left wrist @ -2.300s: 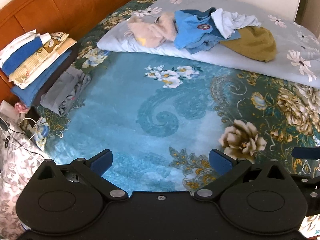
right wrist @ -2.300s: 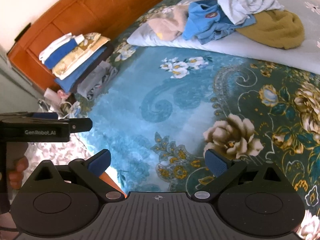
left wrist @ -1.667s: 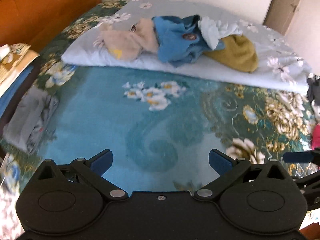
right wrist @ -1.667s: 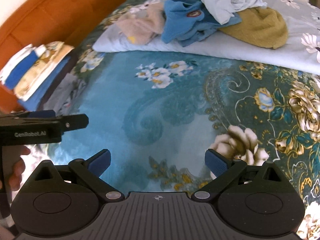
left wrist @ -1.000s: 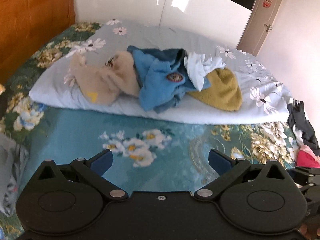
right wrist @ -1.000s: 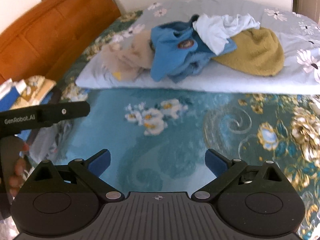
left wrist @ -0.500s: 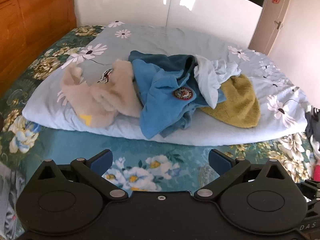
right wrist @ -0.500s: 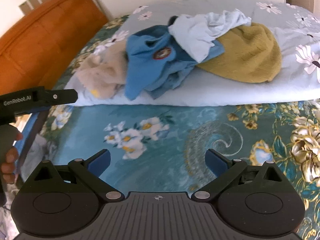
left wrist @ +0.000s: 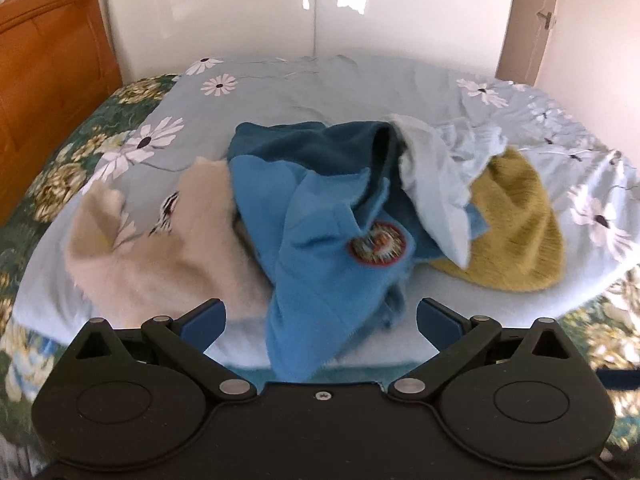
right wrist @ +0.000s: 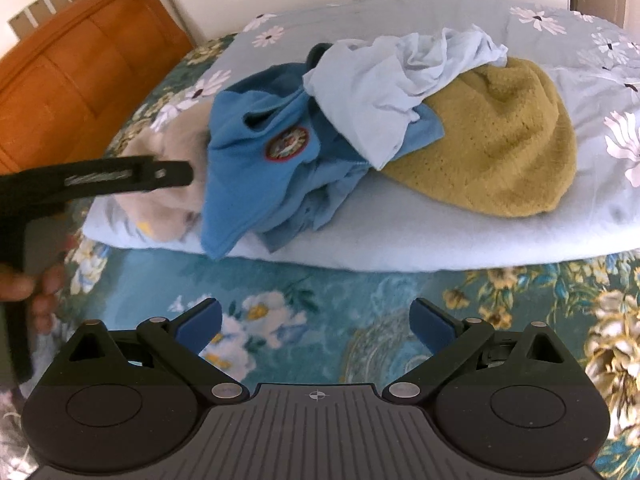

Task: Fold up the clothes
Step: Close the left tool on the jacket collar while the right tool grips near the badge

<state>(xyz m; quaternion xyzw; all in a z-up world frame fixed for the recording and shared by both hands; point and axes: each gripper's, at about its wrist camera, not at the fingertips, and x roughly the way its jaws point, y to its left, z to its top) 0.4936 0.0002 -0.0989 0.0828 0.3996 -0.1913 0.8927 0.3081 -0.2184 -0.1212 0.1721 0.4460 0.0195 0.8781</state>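
Observation:
A heap of unfolded clothes lies on a pale blue floral quilt (left wrist: 320, 80) on the bed. It holds a blue shirt with a round badge (left wrist: 320, 240) (right wrist: 264, 168), a cream fleece garment (left wrist: 160, 248) (right wrist: 176, 148), a light blue-white shirt (left wrist: 436, 184) (right wrist: 384, 76) and a mustard knit (left wrist: 516, 224) (right wrist: 492, 136). My left gripper (left wrist: 320, 316) is open and empty, its jaws on either side of the blue shirt's hanging hem. My right gripper (right wrist: 316, 316) is open and empty over the teal blanket (right wrist: 360, 292), short of the heap. The left tool (right wrist: 100, 180) shows in the right wrist view beside the cream garment.
An orange wooden headboard (left wrist: 52, 64) (right wrist: 80, 72) stands at the left. White glossy wardrobe doors (left wrist: 312, 8) rise behind the bed, with a door (left wrist: 536, 20) at the right. The teal floral blanket covers the near bed.
Both grippers have moved forward across the blanket toward the heap, which now looms larger. The folded stack at the left has left view. Both grippers stayed open.

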